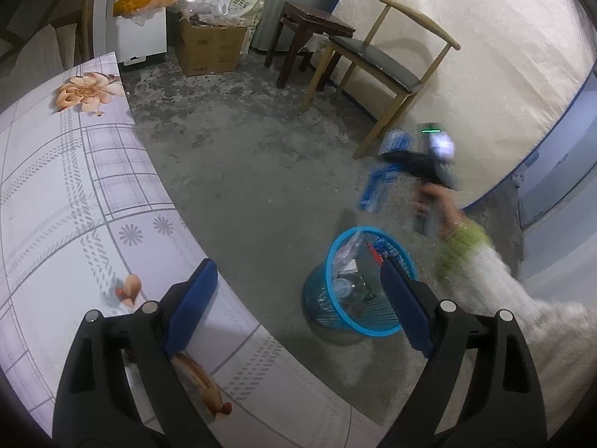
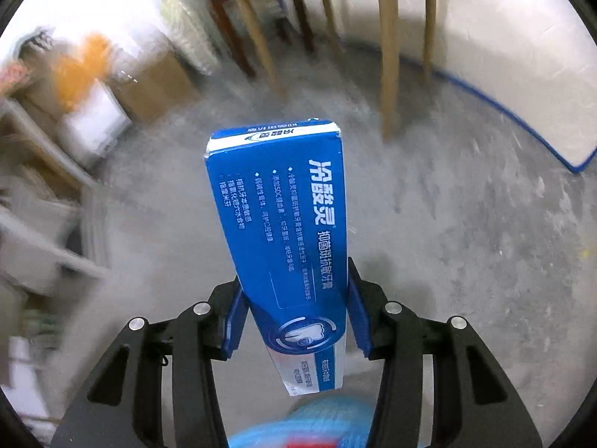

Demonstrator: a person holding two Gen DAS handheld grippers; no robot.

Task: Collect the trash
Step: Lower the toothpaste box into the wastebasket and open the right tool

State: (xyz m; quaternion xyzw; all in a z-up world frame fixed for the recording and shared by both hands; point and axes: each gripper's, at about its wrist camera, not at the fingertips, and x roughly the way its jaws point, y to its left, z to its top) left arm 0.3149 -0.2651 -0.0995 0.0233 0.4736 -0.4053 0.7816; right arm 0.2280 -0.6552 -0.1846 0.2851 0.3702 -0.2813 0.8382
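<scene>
Left hand-held gripper point(image 1: 298, 306) has its two blue pads wide apart and holds nothing. Under its left finger lies the desk point(image 1: 74, 171) with a flowered checked cloth. Just ahead of its right finger, down on the concrete floor point(image 1: 242, 171), stands a blue mesh waste basket point(image 1: 367, 330) with plastic bottles and wrappers inside. Further ahead and to the right, above the basket, the right hand-held gripper point(image 1: 388, 171) is blurred; it carries a blue toothpaste box point(image 1: 384, 183). Behind it stands a wooden chair point(image 1: 377, 63).

In the right wrist view, the right hand-held gripper point(image 2: 296, 306) is clamped on the toothpaste box point(image 2: 283, 224), one pad on each long side. The box points forward, away from the fingers. Directly below the fingers the blue rim of the basket point(image 2: 328, 425) shows, blurred. The chair legs point(image 2: 388, 63) rise far ahead.
</scene>
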